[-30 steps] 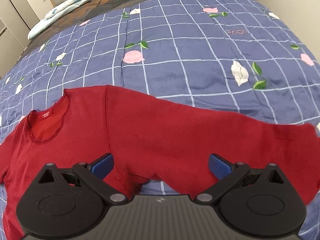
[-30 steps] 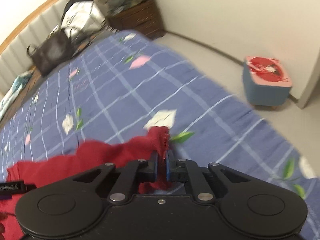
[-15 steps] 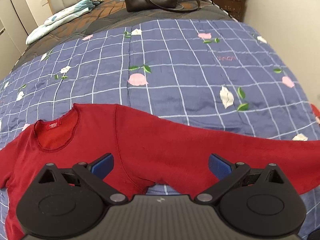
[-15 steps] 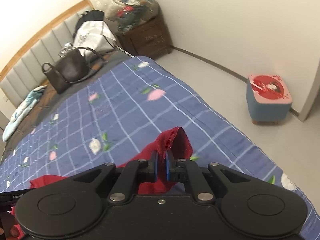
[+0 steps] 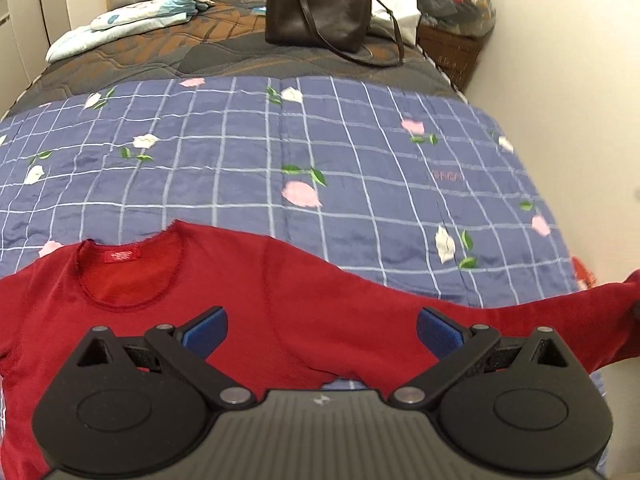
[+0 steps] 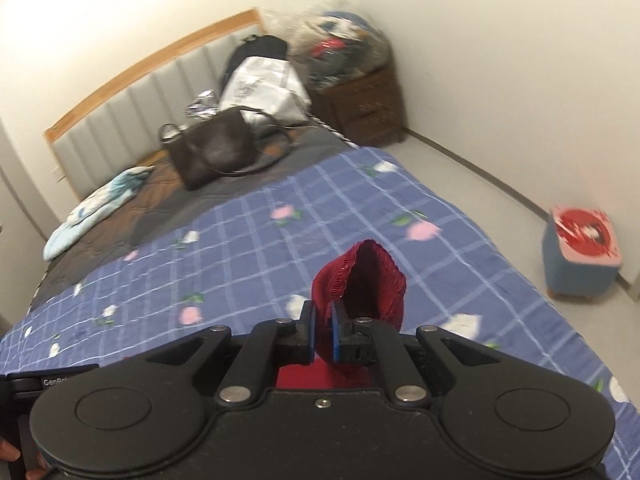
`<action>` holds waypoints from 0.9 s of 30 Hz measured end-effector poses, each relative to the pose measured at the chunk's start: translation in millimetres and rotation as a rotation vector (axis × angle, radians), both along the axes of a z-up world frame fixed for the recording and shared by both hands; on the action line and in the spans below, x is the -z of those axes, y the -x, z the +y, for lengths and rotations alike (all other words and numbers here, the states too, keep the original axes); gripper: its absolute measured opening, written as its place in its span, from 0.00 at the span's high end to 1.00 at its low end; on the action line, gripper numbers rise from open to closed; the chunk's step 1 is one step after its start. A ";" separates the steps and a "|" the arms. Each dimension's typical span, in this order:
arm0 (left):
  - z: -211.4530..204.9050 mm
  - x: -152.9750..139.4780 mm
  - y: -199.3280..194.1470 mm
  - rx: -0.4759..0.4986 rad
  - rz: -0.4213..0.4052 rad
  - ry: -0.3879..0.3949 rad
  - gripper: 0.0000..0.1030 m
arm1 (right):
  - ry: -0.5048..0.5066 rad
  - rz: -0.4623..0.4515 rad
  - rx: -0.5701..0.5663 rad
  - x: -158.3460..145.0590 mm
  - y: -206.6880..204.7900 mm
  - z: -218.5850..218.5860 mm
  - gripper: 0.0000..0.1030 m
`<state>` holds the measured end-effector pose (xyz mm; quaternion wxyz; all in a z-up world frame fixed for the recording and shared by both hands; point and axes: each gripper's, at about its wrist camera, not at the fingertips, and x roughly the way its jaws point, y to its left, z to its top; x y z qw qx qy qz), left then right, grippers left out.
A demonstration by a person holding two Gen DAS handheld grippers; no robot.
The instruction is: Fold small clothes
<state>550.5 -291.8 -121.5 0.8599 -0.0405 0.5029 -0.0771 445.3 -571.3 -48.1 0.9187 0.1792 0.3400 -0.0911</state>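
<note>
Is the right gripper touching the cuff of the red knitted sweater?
Touching. The right wrist view shows the right gripper shut on the red sweater's cuff.

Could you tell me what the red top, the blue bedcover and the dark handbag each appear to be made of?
Red top: soft matte knit, probably cotton; its cuff shows stitched loops in the shut right claw.
Bedcover: quilted fabric with a slight sheen, maybe polyester; puffed squares, printed flowers.
Handbag: smooth dark brown leather or imitation; faint gloss, thin strap.
</note>
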 end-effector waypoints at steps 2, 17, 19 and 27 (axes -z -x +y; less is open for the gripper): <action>22.7 -7.9 0.1 -0.008 -0.008 0.024 0.00 | 0.007 -0.015 -0.025 -8.7 -5.0 24.2 0.93; 228.5 -30.6 10.7 -0.144 -0.063 0.053 0.00 | -0.072 -0.042 -0.319 -10.3 -39.1 265.5 0.95; 253.5 -25.0 12.3 -0.173 -0.054 0.052 0.00 | -0.071 -0.009 -0.364 3.3 -41.1 297.5 0.96; 307.7 14.0 19.0 -0.222 0.017 0.044 0.00 | 0.132 0.132 -0.308 78.5 -32.5 331.0 0.55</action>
